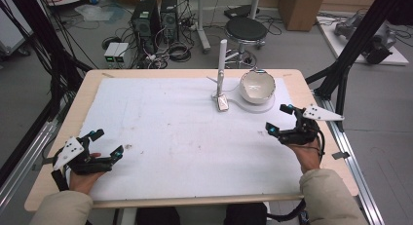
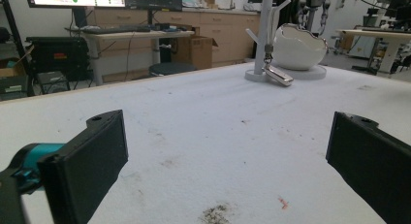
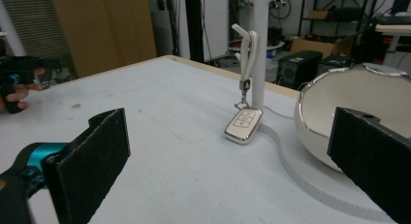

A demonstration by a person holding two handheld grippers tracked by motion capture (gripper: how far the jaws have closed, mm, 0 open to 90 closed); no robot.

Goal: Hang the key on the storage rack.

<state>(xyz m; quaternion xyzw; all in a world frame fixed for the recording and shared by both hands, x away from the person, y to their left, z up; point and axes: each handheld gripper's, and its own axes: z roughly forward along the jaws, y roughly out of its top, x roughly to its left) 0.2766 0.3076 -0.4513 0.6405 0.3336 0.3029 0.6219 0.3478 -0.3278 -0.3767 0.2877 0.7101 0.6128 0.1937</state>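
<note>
White key fob (image 3: 243,124) buttons legible from right gripper view; high view blurs them.

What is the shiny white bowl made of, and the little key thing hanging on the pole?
The bowl looks like glazed ceramic: glossy white with a silvery, jagged rim. The key fob looks like white plastic in a shiny metal-looking frame, hung by a white strap that may be leather or rubber.

Beige sleeves on both forearms; each hand grips a black claw, left claw (image 1: 104,143) and right claw (image 1: 280,118), with teal accents, flat jaws, dotted grey 3-cornered plates.
</note>
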